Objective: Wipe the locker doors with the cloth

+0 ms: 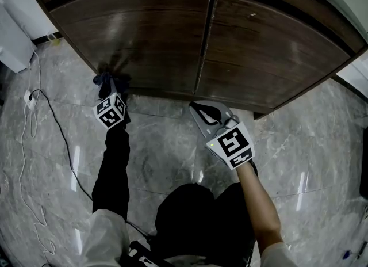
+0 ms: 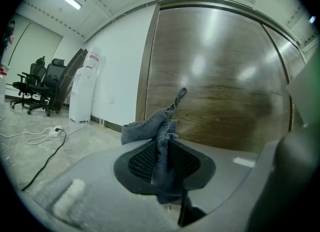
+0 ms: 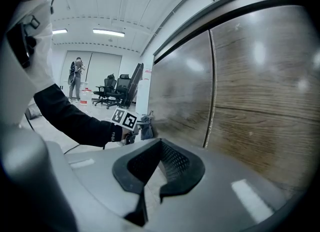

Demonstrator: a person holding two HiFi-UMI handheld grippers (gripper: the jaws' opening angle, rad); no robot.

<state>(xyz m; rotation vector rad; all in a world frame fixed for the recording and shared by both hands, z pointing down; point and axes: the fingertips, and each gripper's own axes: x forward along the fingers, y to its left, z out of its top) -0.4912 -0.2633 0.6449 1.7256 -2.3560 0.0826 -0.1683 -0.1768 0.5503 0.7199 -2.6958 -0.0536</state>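
Two dark brown wooden locker doors meet at a vertical seam. My left gripper is shut on a blue-grey cloth, which touches the lower edge of the left door, close to the floor. In the left gripper view the cloth stands up between the black pads in front of the door. My right gripper hangs near the bottom of the seam, off the wood. Its jaws stand a little apart with nothing between them. The right gripper view also catches the left gripper and the cloth.
Grey marble floor runs up to the lockers. A white cable and a power strip lie at the left. Further left stand a white appliance and office chairs. A person stands far off.
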